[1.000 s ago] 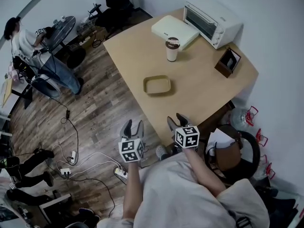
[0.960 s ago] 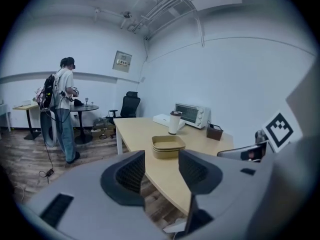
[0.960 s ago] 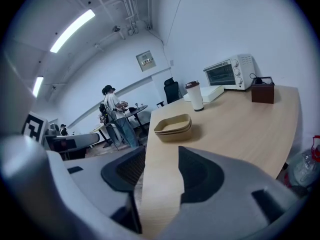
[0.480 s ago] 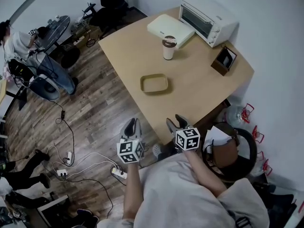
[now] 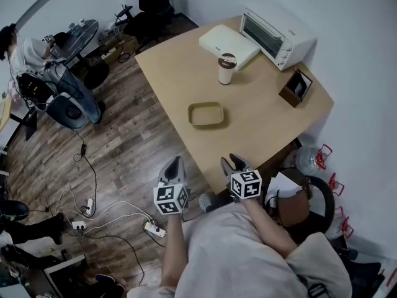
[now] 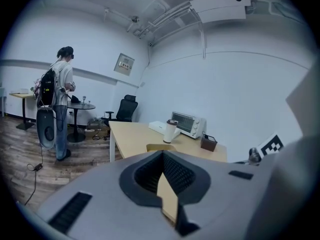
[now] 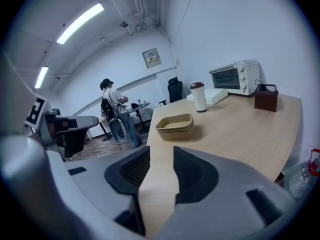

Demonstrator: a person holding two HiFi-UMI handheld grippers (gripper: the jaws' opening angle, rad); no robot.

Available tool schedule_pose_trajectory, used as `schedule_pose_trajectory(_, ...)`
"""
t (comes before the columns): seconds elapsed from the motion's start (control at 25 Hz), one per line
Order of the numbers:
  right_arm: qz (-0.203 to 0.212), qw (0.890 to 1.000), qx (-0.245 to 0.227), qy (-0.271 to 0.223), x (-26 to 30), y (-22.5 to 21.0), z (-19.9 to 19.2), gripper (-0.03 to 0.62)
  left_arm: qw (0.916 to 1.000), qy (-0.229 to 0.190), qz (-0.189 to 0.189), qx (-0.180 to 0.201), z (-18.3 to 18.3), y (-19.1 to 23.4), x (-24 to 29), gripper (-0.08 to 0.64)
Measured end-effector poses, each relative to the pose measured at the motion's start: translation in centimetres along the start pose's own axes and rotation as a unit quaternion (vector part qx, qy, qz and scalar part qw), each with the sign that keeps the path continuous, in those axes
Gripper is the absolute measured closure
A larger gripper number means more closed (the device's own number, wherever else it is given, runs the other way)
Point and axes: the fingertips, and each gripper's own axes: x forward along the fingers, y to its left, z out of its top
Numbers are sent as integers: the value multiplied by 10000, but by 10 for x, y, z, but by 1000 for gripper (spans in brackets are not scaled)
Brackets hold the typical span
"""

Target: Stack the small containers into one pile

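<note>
Nested containers (image 5: pixel 206 114) mid-worktop (image 5: pixel 267 126), near its left edge, seemingly one pile already. Left gripper (image 5: pixel 175 164) fully closed, empty, just off the near edge. Right gripper (image 5: pixel 232 162) part open, just been closing, nothing between. Probably best: hold back, avoid nudging pile.

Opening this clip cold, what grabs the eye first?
The tan containers, already nested in one pile, sit in the middle of the table, a lidded cup behind them. A white toaster oven fills the far corner. Both grippers hang off the near corner: the left gripper shut and empty, the right gripper with jaws apart, just closing on nothing.
</note>
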Motion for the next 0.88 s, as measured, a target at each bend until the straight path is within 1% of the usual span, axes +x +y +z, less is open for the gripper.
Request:
schedule_pose_trajectory(0.24,-124,9998,-51,-169,-1,-6,11,552,9998,-56,-164,-43,9,-4,4,555)
schedule_pose_trajectory(0.32,-154,9996,-18,-226,-1,-8,14,584,9997,-37,-241,14,8,-8,6,555)
schedule_pose_trajectory(0.48,-104,9998,-51,-170,0,-5,14,588,9996,22,-265,108,7,-15,8,555)
schedule_pose_trajectory(0.6,-35,9997,-154,-159,0,-2,16,589,9998,19,-115,157,6,-12,8,555)
schedule_pose_trajectory(0.76,-25,9997,-199,-158,0,-4,18,589,9993,46,-23,364,3,-9,8,554)
schedule_pose_trajectory(0.88,-29,9997,-222,-131,-2,-4,17,589,9996,43,-19,276,2,-6,5,554)
